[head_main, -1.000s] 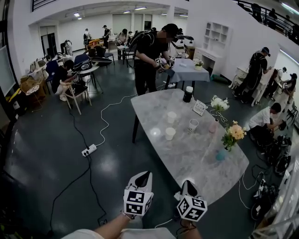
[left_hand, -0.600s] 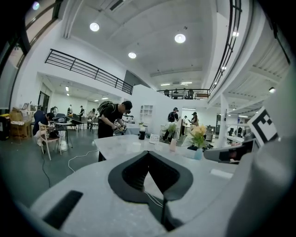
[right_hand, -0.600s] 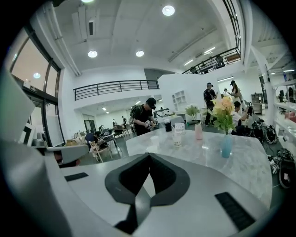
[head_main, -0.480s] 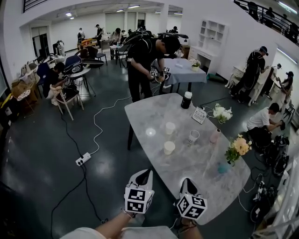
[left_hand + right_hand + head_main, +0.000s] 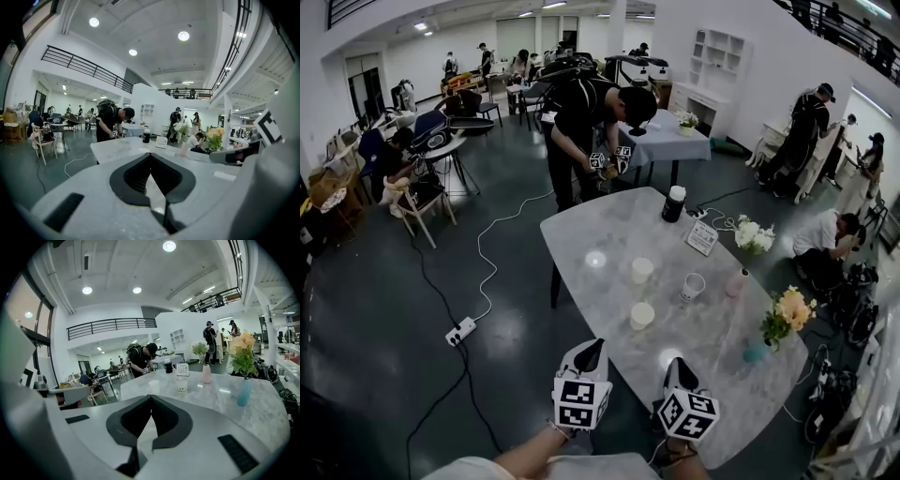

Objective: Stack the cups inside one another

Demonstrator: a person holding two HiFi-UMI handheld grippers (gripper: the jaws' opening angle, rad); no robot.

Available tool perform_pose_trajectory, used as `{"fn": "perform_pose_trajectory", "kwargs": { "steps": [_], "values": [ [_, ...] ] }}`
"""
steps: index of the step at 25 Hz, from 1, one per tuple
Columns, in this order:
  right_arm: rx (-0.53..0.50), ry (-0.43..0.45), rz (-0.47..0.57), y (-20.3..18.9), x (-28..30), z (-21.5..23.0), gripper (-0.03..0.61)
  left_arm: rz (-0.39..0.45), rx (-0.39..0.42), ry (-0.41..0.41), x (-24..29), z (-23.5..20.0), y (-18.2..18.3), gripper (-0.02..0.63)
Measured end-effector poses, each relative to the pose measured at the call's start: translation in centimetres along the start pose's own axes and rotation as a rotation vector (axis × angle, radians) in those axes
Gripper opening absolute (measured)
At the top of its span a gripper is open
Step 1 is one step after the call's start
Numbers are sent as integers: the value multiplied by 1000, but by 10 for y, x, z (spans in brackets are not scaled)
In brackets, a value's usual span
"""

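Observation:
Three cups stand near the middle of the marble table point(image 5: 600, 225): a white cup point(image 5: 642, 270), a second white cup point(image 5: 642, 315) nearer me, and a patterned cup point(image 5: 693, 286) to their right. My left gripper point(image 5: 594, 348) hangs shut and empty over the floor just off the table's near edge. The right gripper point(image 5: 674, 366), also shut and empty, is over the table's near end. In the right gripper view the jaws point(image 5: 151, 397) meet tip to tip, with a white cup point(image 5: 154, 386) and the patterned cup point(image 5: 182, 383) well ahead. The left gripper point(image 5: 150, 154) shows its tips touching too.
On the table stand a black flask point(image 5: 675, 203), a sign card point(image 5: 702, 237), white flowers point(image 5: 753, 234), a pink bottle point(image 5: 735, 282) and orange flowers in a blue vase point(image 5: 786, 317). A person point(image 5: 586, 117) bends at the far end. A power strip point(image 5: 459, 330) and cable lie on the floor at left.
The table and cups have drawn nearer and lower in the head view as I come toward them. Both grippers keep their place in view and stay shut.

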State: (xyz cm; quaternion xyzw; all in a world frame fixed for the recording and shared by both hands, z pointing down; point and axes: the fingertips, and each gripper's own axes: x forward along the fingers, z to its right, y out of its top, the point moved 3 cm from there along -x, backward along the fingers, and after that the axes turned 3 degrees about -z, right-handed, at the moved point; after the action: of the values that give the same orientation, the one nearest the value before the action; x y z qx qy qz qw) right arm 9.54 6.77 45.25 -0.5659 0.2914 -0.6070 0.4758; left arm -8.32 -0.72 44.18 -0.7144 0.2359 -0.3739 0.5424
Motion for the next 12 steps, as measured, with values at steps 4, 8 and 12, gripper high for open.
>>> {"fn": "perform_pose_trajectory", "kwargs": {
  "steps": [4,8,12],
  "values": [
    [4,-9,3,13,26,-5,6,-6,-1,-21,27,-15,6,6],
    [14,-15,-5,20,46,-10,6,-23,-23,-40,51,-28,7,6],
    [18,-34,-14,27,65,-12,6,-32,-29,-69,71,-36,12,6]
  ]
}}
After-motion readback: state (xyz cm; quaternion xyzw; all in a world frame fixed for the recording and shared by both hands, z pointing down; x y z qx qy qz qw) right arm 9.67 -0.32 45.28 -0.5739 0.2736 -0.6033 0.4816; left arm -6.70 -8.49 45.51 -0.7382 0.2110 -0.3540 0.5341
